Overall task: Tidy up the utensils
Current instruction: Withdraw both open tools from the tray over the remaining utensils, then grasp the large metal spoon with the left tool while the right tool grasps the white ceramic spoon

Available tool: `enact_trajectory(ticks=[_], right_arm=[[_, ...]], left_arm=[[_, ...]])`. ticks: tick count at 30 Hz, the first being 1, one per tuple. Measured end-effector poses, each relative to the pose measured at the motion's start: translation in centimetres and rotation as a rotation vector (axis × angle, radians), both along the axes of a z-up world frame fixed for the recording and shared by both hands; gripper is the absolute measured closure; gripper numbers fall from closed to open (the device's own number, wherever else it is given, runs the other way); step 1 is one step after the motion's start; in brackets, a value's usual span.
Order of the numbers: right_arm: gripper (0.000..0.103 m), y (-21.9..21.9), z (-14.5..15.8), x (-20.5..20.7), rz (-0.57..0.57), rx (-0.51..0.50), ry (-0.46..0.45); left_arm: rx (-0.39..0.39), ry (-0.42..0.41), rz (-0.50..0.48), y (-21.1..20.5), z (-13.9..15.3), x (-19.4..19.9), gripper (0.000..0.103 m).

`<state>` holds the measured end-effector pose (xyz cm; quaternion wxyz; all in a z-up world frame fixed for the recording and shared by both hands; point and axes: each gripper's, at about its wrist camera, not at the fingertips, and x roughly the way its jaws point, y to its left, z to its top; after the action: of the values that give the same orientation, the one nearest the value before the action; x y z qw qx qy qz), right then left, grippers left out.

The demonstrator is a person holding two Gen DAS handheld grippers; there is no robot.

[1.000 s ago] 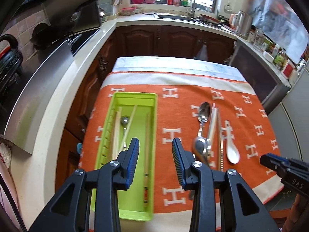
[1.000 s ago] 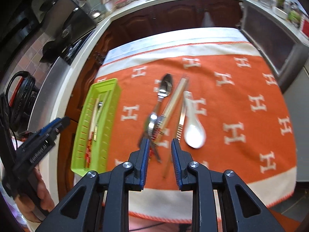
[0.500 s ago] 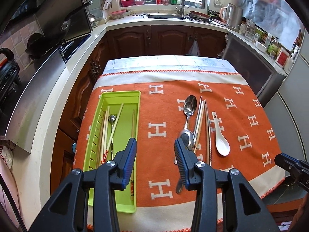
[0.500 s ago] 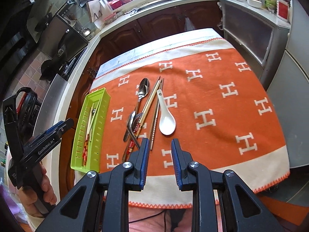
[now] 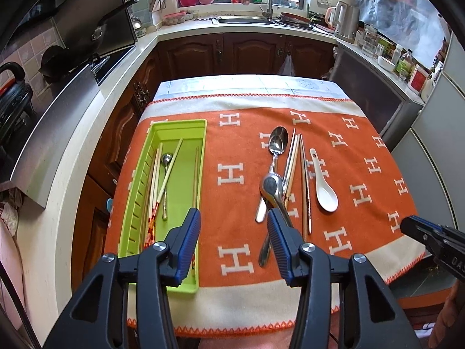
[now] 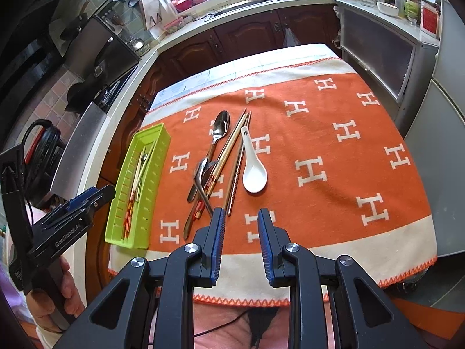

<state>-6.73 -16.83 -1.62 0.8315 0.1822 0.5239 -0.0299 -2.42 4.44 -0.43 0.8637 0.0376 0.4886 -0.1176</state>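
While both grippers hang empty above the near edge of the orange cloth (image 5: pixel 238 157), the left gripper (image 5: pixel 234 226) has just been opening, jaws parted on nothing; the right gripper (image 6: pixel 239 221) shows a narrow, empty gap. Green tray (image 5: pixel 200 145), left: chopsticks (image 5: pixel 157 183) and small spoon (image 5: pixel 166 160). Loose at centre: metal spoon (image 5: pixel 277 145), further chopsticks (image 5: pixel 303 180), white ceramic spoon (image 5: pixel 325 195).

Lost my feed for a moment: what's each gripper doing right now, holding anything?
Left gripper: open, jaws have just been opening, nothing between them.
Right gripper: open with a narrow gap, holding nothing.
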Motion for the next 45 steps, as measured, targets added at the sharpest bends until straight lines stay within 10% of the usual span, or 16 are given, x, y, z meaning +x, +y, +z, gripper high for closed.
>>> enact_trajectory(ticks=[16, 30, 45], right_arm=[[0.08, 1.2, -1.5, 5.0, 0.04, 0.006, 0.031], [0.068, -3.9, -10.7, 13.2, -0.009, 0.052, 0.121], [0.07, -2.8, -17.9, 18.0, 0.056, 0.052, 0.191]], left_arm=[[-0.008, 0.078, -0.099, -1.0, -2.2, 2.0, 0.052], [-0.05, 0.21, -0.141, -6.0, -11.7, 9.0, 0.047], [-0.18, 0.286, -0.209, -4.9, -13.9, 11.6, 0.057]])
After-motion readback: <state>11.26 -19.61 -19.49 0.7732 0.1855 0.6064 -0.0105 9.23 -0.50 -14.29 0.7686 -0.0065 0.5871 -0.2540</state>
